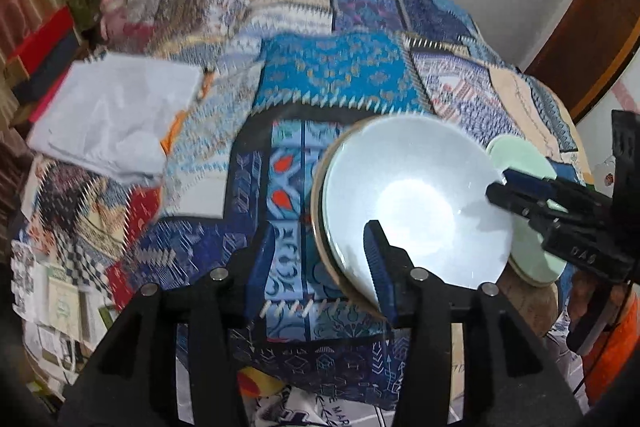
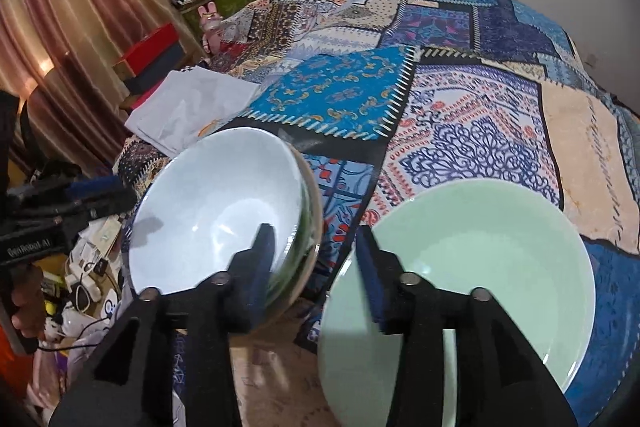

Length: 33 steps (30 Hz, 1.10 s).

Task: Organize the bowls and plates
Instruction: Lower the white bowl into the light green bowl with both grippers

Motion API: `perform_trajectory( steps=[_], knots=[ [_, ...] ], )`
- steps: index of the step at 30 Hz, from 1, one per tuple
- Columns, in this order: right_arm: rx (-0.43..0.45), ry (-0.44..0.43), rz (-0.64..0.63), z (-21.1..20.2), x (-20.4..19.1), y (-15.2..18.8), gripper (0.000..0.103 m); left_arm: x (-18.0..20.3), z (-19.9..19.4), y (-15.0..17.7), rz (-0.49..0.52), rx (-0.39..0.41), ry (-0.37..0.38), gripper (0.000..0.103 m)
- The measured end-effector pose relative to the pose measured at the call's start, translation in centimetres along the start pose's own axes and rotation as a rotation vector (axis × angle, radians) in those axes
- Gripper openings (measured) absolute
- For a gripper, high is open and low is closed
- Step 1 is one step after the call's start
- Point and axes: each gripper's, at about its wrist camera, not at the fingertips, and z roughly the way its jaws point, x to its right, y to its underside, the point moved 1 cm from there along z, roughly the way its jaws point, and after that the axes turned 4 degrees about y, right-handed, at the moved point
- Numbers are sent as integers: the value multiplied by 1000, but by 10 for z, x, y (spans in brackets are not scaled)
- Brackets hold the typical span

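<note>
We hover both wide-open grippers, left gripper (image 1: 320,263) and right gripper (image 2: 316,263), over the white bowl (image 1: 416,203) at lower right, needing a rim pinch to nest it into the green bowl (image 2: 472,267).

A bed covered by a patchwork quilt (image 2: 460,131) in blues, creams and reds carries everything. Ahead-left of the right tongs (image 2: 316,263), a white folded cloth (image 2: 192,107) lies on it, with 2 bowls nearer: a white bowl (image 2: 216,203) just left and a green bowl (image 2: 480,267) just right.
</note>
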Motion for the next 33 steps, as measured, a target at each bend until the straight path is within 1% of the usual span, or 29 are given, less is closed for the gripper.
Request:
perform_trajectory(
  steps=[3,6,12,15,16,18,20,23,27,30,33],
  knots=[
    [-13,-24,19,2,1,0,43,-5,16,7,-38,-57,46,46],
    [-30,-48,27,7,0,1,43,-6,24,11,-68,-77,89,46],
    [-32,-50,0,13,-9,1,43,-2,36,13,-76,-108,124,46],
    [-57,-67,-6,20,-12,3,43,2,38,13,-73,-106,130,42],
    [-63,-63,-15,23,-13,3,40,3,38,13,-71,-105,131,40],
    [-71,-72,-11,26,-14,4,39,5,38,14,-66,-100,127,37],
    [-74,-77,-8,28,-15,4,35,8,37,15,-50,-92,102,37],
    [-74,-50,-17,31,-19,4,34,11,38,15,-45,-82,77,37],
    [-83,-43,-10,37,-20,5,34,10,38,14,-52,-77,65,37],
    [-83,-45,1,37,-19,4,34,15,38,14,-37,-76,28,37],
    [-80,-50,18,35,-16,3,31,20,37,14,-28,-68,-6,37]
  ],
)
